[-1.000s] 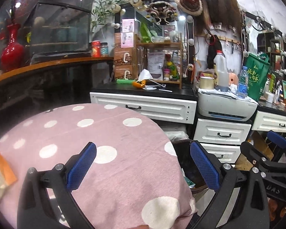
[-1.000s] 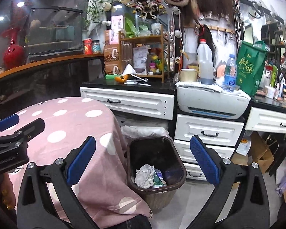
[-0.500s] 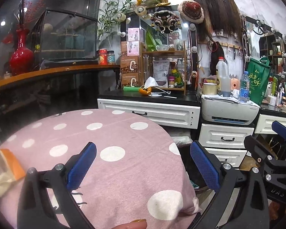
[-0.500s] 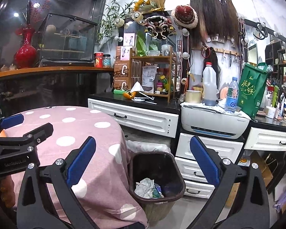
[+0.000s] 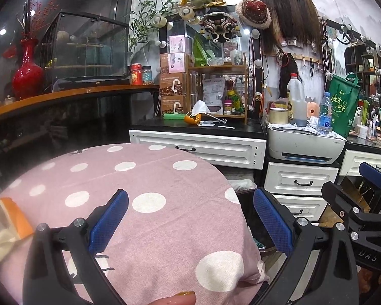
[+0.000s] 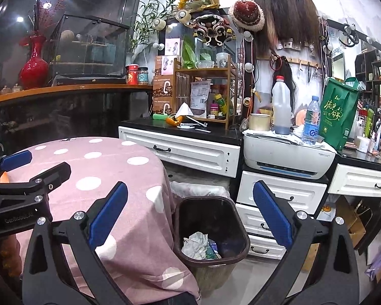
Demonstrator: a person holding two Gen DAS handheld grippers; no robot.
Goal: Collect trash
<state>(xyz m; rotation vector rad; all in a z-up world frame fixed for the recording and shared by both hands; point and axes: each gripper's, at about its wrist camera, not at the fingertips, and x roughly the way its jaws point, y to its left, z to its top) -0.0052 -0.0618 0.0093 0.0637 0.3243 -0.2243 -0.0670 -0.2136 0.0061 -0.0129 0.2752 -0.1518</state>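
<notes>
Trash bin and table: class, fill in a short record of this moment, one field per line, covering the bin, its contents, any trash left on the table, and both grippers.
bin: dark bin on the floor beside the table
bin contents: crumpled paper
table cover: pink cloth with white dots
trash left: orange-and-clear wrapper at the table's left edge
left gripper: open, empty
right gripper: open, empty

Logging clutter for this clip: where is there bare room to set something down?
Most of the polka-dot tablecloth is free, from the orange-edged wrapper at its left edge across to the bin side. The black counter and printer top are crowded.
</notes>
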